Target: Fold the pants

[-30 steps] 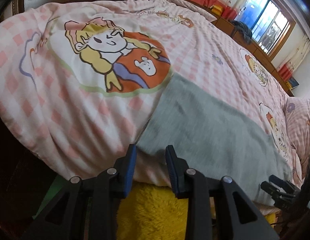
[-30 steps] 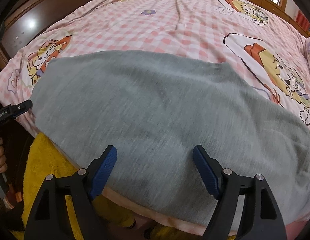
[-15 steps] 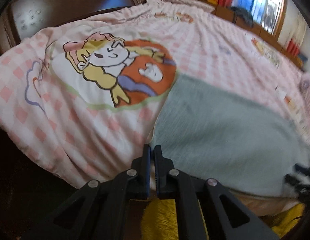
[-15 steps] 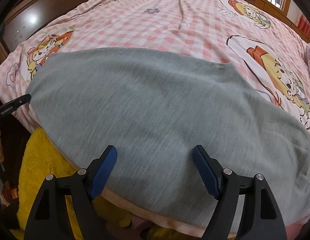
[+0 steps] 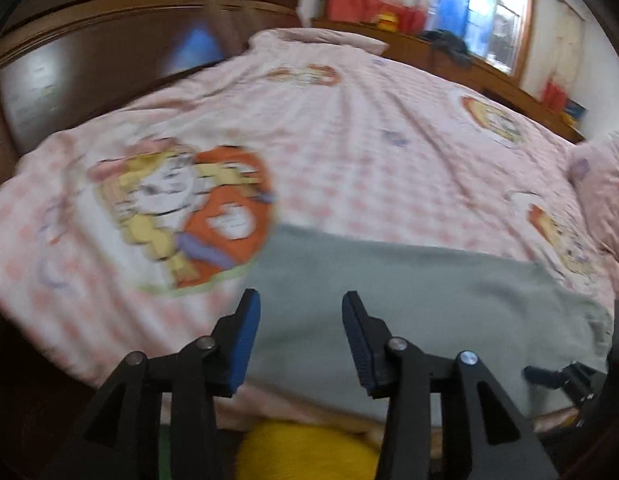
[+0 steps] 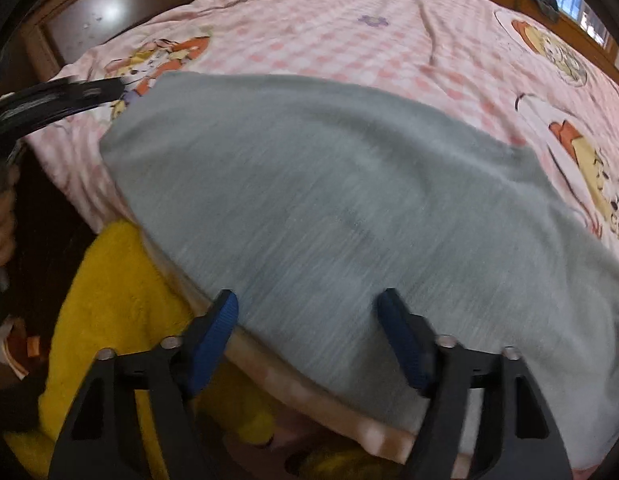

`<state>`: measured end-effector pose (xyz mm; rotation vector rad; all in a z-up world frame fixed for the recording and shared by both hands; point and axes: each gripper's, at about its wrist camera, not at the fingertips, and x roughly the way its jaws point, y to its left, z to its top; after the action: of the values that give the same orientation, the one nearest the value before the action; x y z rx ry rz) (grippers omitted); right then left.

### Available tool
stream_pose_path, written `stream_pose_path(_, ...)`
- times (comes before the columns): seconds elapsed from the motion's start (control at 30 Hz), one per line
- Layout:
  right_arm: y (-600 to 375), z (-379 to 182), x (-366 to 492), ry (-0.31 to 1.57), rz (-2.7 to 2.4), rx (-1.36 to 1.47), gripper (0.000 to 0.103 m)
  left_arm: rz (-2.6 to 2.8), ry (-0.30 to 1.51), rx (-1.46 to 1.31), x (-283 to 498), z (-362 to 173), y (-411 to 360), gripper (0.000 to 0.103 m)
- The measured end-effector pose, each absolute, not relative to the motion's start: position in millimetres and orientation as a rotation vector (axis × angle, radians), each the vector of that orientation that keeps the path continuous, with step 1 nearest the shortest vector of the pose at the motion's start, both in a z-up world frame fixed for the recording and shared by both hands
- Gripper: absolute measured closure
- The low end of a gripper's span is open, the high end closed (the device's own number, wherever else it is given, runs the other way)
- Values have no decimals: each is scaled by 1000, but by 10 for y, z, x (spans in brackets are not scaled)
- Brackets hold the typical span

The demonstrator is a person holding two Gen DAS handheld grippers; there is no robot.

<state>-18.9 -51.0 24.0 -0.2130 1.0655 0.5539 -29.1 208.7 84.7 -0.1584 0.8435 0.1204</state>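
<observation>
the grey pants (image 6: 349,208) lie flat and folded along the near edge of the bed, on a pink checked quilt (image 5: 349,152) printed with cartoon girls. the left gripper (image 5: 297,340) hangs over the left end of the pants with its blue-padded jaws apart and nothing between them — the view is motion-blurred. the right gripper (image 6: 309,336) sits above the near hem, jaws spread wide, holding nothing. a yellow fuzzy cloth (image 6: 117,292) shows below the bed edge. a dark wooden headboard (image 5: 109,48) stands to the left — a window (image 5: 489,20) is at the far side.
</observation>
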Motion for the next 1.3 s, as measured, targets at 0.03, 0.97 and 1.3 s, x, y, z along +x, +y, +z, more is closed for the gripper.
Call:
stream_pose_path(0.03,-560,297,-161,1057,563,-190,57,94,851,-155,-199,834,2015,58)
stream_pose_path(0.97,-2689,256,417,958,14,26,59,-36,985,-115,627,220,1110,58)
stream_pose_path(1.3,-3416,263,367,983,-142,81,99,-48,1010,-162,696,203,1086,36)
